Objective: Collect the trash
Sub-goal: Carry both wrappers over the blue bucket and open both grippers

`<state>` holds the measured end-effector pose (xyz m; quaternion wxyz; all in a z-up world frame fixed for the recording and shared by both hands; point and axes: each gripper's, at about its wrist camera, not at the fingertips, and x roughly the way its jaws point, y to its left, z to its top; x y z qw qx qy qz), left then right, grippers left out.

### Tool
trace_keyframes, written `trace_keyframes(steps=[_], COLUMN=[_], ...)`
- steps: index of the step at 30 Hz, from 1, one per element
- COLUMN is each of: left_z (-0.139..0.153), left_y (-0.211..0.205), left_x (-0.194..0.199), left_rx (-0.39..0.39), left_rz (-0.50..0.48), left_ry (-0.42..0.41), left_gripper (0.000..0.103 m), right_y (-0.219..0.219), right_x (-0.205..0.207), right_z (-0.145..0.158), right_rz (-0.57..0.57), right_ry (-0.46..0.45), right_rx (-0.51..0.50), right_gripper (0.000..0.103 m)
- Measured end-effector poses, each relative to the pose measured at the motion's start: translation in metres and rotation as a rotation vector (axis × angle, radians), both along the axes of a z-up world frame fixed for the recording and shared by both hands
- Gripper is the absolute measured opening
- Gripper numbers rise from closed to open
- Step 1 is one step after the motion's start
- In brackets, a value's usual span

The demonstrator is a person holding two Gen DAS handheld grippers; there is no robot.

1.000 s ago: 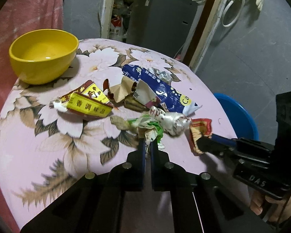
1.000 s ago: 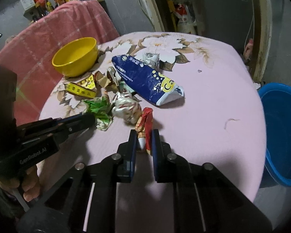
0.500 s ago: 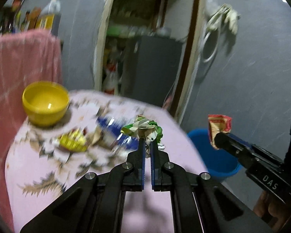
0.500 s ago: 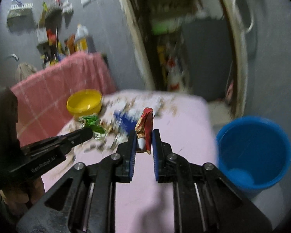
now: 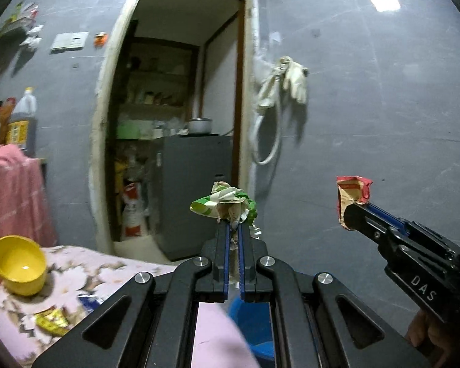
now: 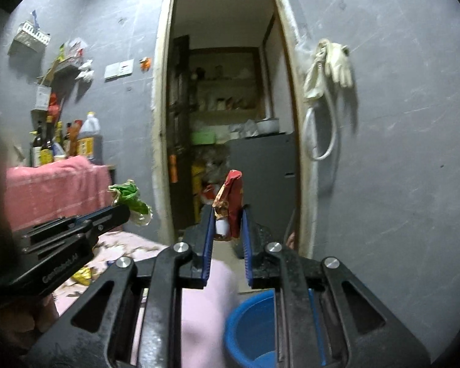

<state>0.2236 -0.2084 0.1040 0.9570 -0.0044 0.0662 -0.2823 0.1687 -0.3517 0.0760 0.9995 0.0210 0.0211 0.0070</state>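
Jaws clamped on both sides, our left gripper [image 5: 233,225] pinching a crumpled green wrapper [image 5: 224,204], our right gripper [image 6: 228,214] gripping a red wrapper [image 6: 231,193], both raised above the blue bucket [image 6: 254,328] beside the floral tabletop [image 5: 104,276], yellow bowl [image 5: 17,263] behind.

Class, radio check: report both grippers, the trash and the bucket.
Left gripper shut on green wrapper. Right gripper shut on red wrapper. Both raised; blue bucket below. Path looks clear.
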Motion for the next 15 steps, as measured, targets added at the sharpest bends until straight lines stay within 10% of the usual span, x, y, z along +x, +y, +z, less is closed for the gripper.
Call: trace_keyframes(steps=[15], left_z=[-0.051], left_y=[-0.09], left_x=[0.079], left_rx=[0.13], left_rz=[-0.139], left_ry=[0.363], left_gripper=[0.003], right_y=[-0.082], right_x=[0.036], right_z=[-0.055], right_rz=[-0.162], right_ry=[0.238], right_rx=[0.128], right_gripper=[0.045])
